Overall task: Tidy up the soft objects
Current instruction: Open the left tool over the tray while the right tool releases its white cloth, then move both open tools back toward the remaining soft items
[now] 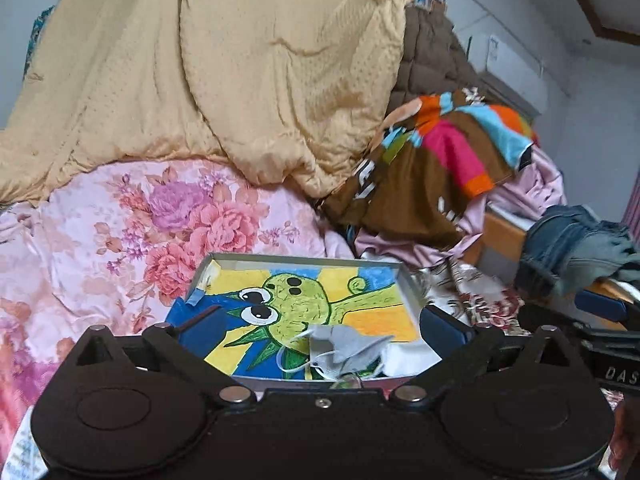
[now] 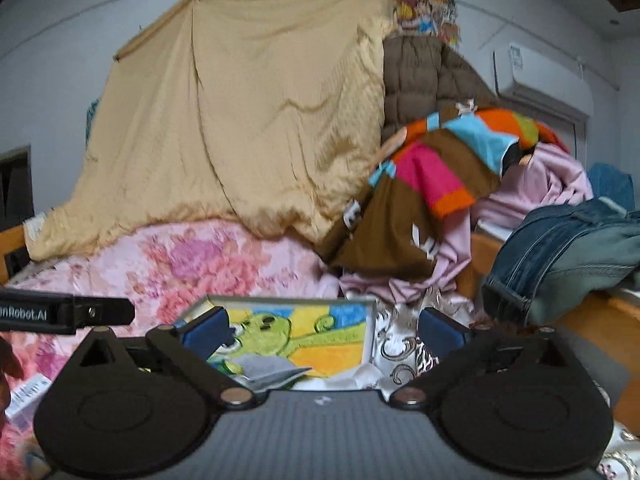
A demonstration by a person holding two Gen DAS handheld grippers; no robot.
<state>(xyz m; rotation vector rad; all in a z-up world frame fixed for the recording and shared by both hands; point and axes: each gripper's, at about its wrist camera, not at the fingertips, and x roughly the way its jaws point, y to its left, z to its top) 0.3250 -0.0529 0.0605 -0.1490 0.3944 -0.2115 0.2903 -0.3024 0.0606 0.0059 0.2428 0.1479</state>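
Both tools stand between grasps. The left gripper (image 1: 320,322) has its jaws spread wide with nothing between them, as does the right gripper (image 2: 324,328), the two side by side. Just ahead of and below both lies a shallow tray (image 1: 408,280) lined with a cartoon drawing (image 1: 308,300), a grey face mask (image 1: 344,346) crumpled at its near end. Beyond it a tan quilt (image 1: 224,68) slumps over a floral bedspread (image 1: 120,232); ahead to the right is a striped garment (image 1: 440,152), farther right, jeans (image 1: 572,248) on a wooden ledge (image 2: 592,316). The next move is probably to choose one soft piece and close on a free fold. Open room lies above the tray; its hard rim and the ledge are the edges to clear.
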